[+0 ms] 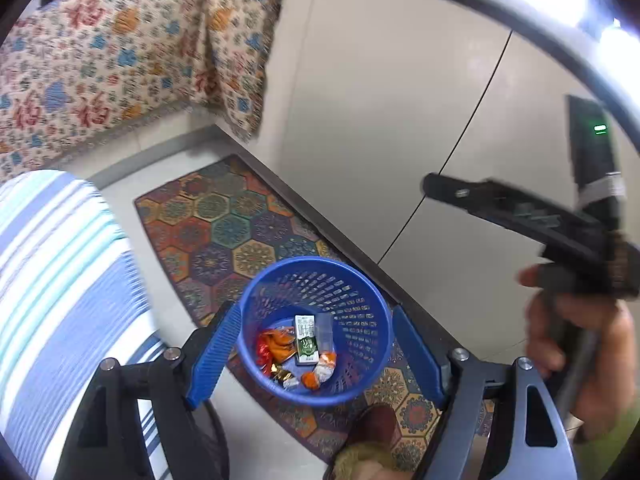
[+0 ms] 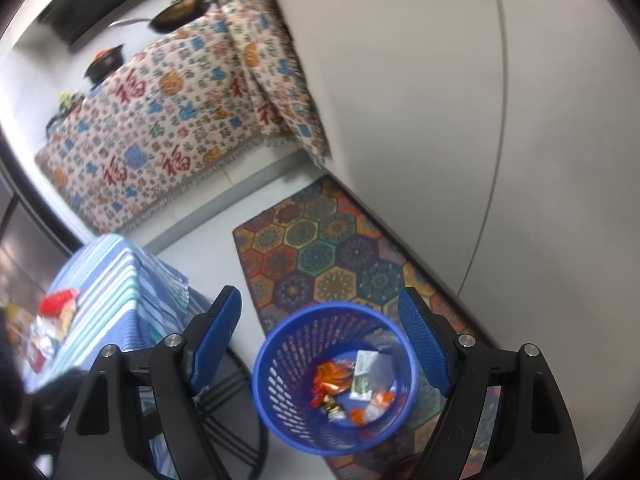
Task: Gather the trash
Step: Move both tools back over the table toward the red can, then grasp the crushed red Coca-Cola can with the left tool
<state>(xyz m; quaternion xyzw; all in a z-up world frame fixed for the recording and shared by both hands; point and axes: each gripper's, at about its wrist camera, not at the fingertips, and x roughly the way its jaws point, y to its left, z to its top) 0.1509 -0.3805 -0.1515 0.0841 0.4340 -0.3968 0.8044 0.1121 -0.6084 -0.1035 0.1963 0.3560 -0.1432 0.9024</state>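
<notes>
A blue perforated trash basket [image 1: 352, 280] stands on a patterned floor mat and also shows in the right wrist view [image 2: 280, 348]. Inside lie a green-and-white carton [image 1: 307, 339], orange and red wrappers [image 1: 276, 346] and a foil scrap; the same trash shows in the right wrist view [image 2: 344, 384]. My left gripper [image 1: 316, 354] is open and empty, high above the basket. My right gripper [image 2: 320, 344] is open and empty, also above the basket. The right gripper's body and the hand holding it show at the right of the left wrist view [image 1: 560, 240].
A blue striped table [image 2: 116, 280] stands to the left with more wrappers [image 2: 56, 316] on it. A hexagon-patterned mat [image 2: 320, 248] lies along a pale wall. A floral-covered counter [image 2: 160, 120] stands beyond with pots on it. A slippered foot [image 1: 372, 440] is near the basket.
</notes>
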